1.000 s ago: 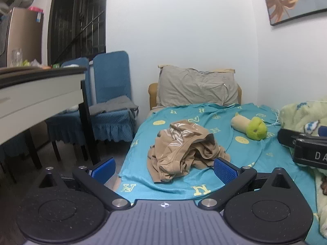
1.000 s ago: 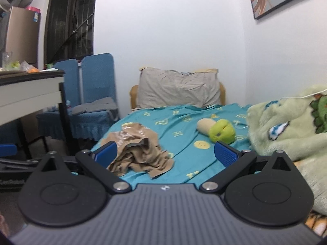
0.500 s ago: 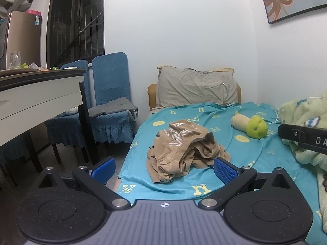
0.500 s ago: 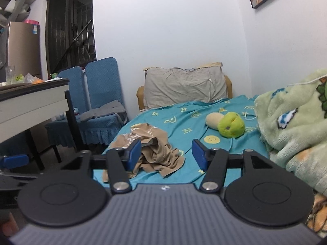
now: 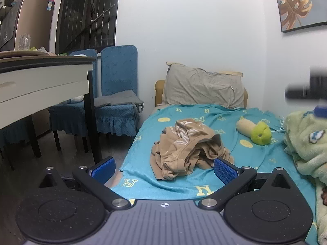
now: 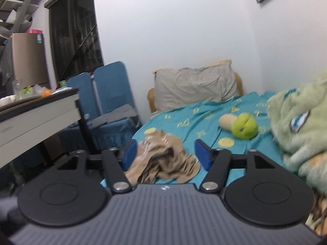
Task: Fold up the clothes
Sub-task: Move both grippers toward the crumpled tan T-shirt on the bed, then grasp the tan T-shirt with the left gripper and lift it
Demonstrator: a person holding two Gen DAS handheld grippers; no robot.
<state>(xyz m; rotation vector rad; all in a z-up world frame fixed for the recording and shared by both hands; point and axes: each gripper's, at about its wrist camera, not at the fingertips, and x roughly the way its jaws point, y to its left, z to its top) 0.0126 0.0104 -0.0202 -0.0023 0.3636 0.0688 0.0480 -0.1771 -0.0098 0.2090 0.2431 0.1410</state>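
Observation:
A crumpled tan garment (image 5: 188, 149) with pale stripes lies in a heap on the teal bed sheet (image 5: 255, 159), near the bed's left edge. It also shows in the right wrist view (image 6: 165, 161). My left gripper (image 5: 163, 169) is open and empty, short of the heap with its blue pads wide apart. My right gripper (image 6: 165, 155) is open and empty, its jaws partly closed in, framing the heap from a distance. The right gripper shows blurred at the right edge of the left wrist view (image 5: 308, 91).
A grey pillow (image 5: 204, 87) leans at the bed head. A green and beige plush toy (image 5: 255, 131) lies on the sheet. A fluffy green blanket (image 5: 306, 143) is piled at the right. Two blue chairs (image 5: 116, 94) and a white table (image 5: 40, 85) stand left of the bed.
The right gripper's jaws narrowed from wide open, then spread a little. It rose and tilted, now pointing more at the garment. The left gripper moved slightly.

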